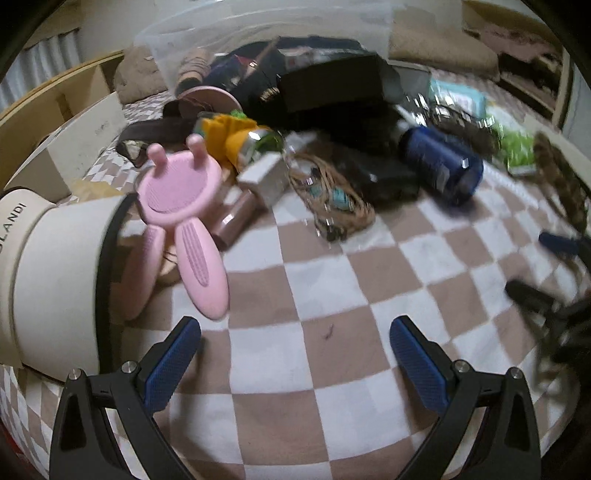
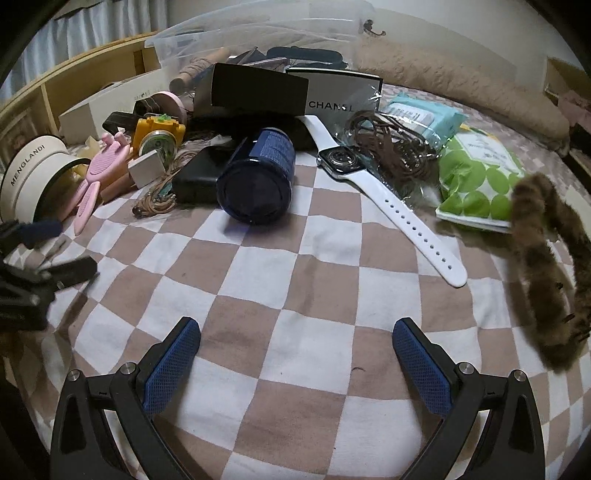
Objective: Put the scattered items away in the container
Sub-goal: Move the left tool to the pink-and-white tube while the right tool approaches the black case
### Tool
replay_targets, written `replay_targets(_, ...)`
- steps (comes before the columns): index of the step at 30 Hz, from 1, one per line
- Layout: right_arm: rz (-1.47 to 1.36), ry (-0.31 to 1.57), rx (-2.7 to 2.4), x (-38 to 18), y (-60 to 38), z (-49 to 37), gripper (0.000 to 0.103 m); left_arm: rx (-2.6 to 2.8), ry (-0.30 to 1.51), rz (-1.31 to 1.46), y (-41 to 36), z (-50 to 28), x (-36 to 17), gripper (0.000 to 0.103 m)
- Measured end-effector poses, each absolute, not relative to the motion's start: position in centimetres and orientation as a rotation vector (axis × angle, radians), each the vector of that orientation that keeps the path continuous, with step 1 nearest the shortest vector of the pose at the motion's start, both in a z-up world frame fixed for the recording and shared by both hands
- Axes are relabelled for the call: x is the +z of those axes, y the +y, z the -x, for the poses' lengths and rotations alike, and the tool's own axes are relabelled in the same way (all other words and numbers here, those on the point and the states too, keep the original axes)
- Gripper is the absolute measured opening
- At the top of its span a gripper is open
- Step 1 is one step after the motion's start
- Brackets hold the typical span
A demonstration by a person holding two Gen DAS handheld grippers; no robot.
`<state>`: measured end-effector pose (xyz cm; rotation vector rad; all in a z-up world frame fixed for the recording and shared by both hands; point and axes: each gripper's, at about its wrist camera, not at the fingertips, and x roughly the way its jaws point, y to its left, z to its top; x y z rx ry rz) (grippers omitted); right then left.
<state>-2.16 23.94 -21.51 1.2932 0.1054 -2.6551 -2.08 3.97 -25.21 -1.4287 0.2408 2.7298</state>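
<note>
Scattered items lie heaped just in front of the clear plastic container (image 2: 258, 29) on the checkered bed, so with both the left gripper (image 1: 295, 354) and right gripper (image 2: 297, 352) wide open and empty, grasping the dark blue cylindrical jar (image 2: 255, 177) across its body seems best.

Right hand-held gripper (image 2: 295, 345) gapes empty over checkered blanket (image 2: 295, 295); blue jar (image 2: 256, 177) lies beside white watch (image 2: 369, 184).

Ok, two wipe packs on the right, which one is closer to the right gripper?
The green-dotted wipe pack is closer to the right gripper. The light blue wipe pack lies farther back, toward the Chanel box, partly under the brown cord bundle.
</note>
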Motion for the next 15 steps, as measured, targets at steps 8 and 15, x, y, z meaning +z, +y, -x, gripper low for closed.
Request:
replay_targets(8,-1.283,0.113,-2.653,-21.8,23.8,2.3,0.103,2.681,0.212,1.418,3.4,3.0,-24.4,0.103)
replay_targets(15,-1.272,0.088,-2.649,-21.9,24.0,2.3,0.103,2.798,0.167,1.182,2.9,5.8,-19.8,0.086)
